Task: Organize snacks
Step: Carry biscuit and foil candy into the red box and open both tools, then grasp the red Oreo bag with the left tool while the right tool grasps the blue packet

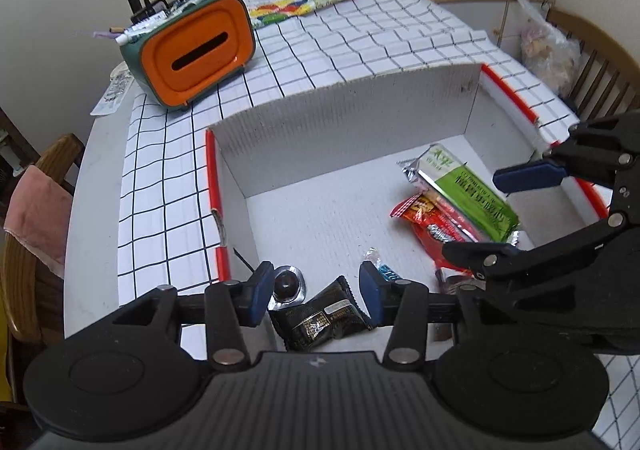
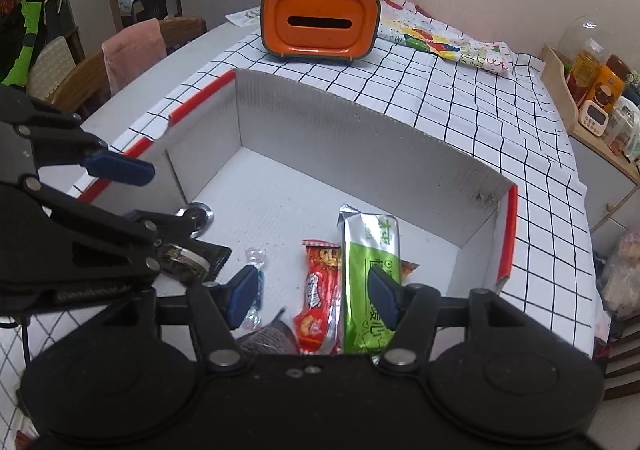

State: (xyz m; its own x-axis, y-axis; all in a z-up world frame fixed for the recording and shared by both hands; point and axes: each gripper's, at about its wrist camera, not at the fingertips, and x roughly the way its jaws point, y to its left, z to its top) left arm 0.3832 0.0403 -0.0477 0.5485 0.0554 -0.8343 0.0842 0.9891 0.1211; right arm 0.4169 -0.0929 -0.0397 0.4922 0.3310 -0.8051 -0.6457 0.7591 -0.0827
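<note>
While both grippers hung over the white box (image 1: 360, 122), the left gripper (image 1: 316, 290) stood half open and empty above a black packet (image 1: 320, 320), and the right gripper (image 2: 316, 296) gaped empty over a red packet (image 2: 318, 290) and a green packet (image 2: 370, 270), apparently just dropped. Inside lay five snacks, including one foil round (image 1: 288, 284) and one twisted candy (image 1: 376, 260); beyond the box stood one orange case (image 1: 196, 50).

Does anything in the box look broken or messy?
Yes, a little. The box has a scuffed, dark-marked corner by the red edge, and that red edge is torn lower down. The snacks lie jumbled: the green pack overlaps the red pack.
</note>
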